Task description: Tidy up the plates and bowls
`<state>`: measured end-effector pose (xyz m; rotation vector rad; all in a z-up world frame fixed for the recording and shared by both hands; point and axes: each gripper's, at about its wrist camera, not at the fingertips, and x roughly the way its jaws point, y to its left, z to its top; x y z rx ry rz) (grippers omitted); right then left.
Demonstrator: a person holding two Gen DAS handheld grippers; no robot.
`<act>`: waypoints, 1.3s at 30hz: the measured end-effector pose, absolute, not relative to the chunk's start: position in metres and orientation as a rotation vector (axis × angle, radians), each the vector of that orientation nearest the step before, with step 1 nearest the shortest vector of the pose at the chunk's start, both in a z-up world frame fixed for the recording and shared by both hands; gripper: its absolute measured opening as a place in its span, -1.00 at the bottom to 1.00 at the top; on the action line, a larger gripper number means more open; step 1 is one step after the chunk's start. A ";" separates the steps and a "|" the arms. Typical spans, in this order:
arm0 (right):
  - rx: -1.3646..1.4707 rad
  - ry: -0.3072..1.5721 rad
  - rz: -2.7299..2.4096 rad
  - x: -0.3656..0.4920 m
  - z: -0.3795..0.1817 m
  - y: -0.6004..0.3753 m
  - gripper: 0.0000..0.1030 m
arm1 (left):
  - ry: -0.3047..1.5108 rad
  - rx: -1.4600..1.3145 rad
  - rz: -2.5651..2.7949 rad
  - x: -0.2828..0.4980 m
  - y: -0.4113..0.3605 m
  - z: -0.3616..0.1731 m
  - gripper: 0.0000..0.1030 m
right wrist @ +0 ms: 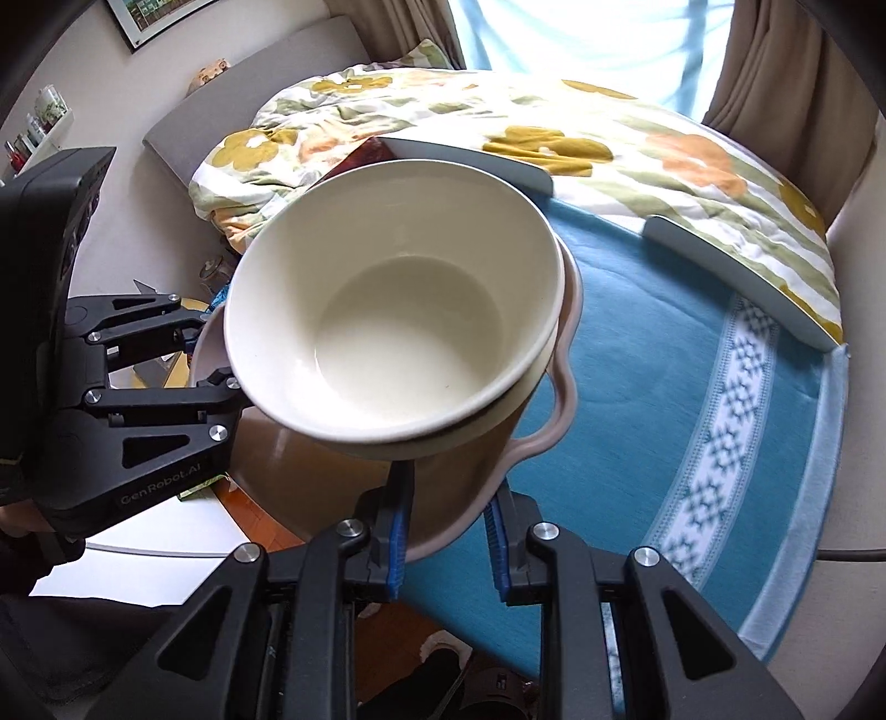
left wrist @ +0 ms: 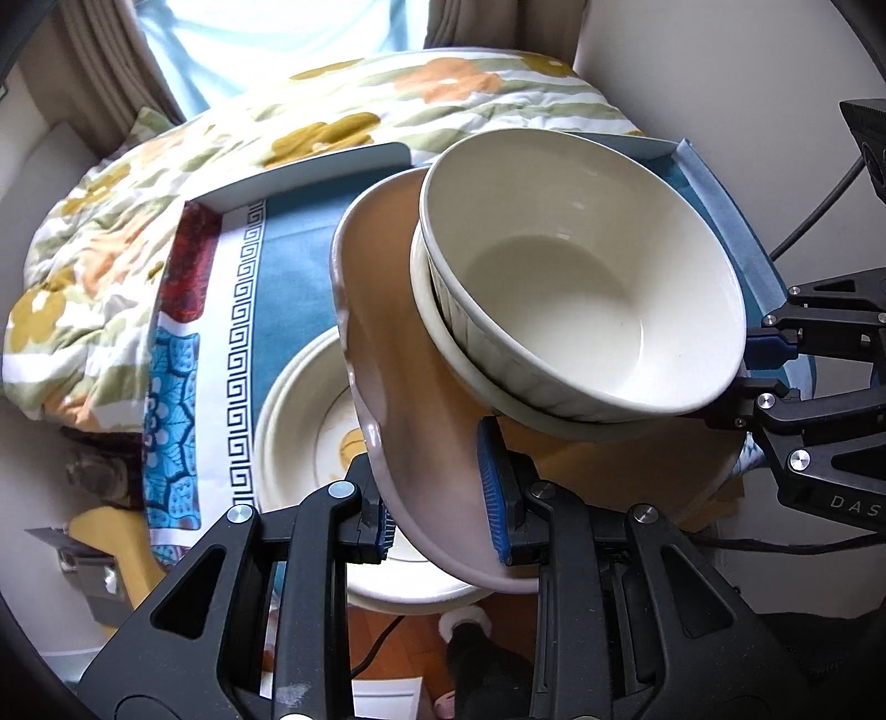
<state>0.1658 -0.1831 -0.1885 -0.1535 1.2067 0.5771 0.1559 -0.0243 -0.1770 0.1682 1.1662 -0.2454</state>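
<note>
Sunlit curtains hung behind a bed spread with a floral quilt, and against it stood the counter, draped in a blue cloth with white patterned bands. Held in the air above that cloth was a pink plate with a wavy rim, tilted, carrying a stack of two cream bowls, the upper one nested inside the lower and leaning a little. The left claw was clenched on the plate's near rim, blue pads pressed to either face of it. The right claw gripped the opposite rim the same way, its pads closed on the pink edge. Each claw appeared in the other's view at the far side of the plate. Below the lifted plate, near the counter's front edge on the left half, a cream plate with an orange motif lay flat on the cloth. Low grey rails lined the counter's far edge beside the quilt.
</note>
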 end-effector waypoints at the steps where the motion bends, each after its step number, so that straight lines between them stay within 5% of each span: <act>1: -0.151 1.211 0.576 0.165 -0.191 -0.174 -0.57 | 1.172 0.168 -0.248 0.157 -0.014 -0.182 -0.56; 11: -0.153 1.268 0.532 0.162 -0.224 -0.110 -0.57 | 1.219 0.148 -0.292 0.158 0.047 -0.225 -0.56; 39: -0.113 1.299 0.423 0.154 -0.239 -0.099 -0.57 | 1.276 0.211 -0.353 0.157 0.054 -0.242 -0.55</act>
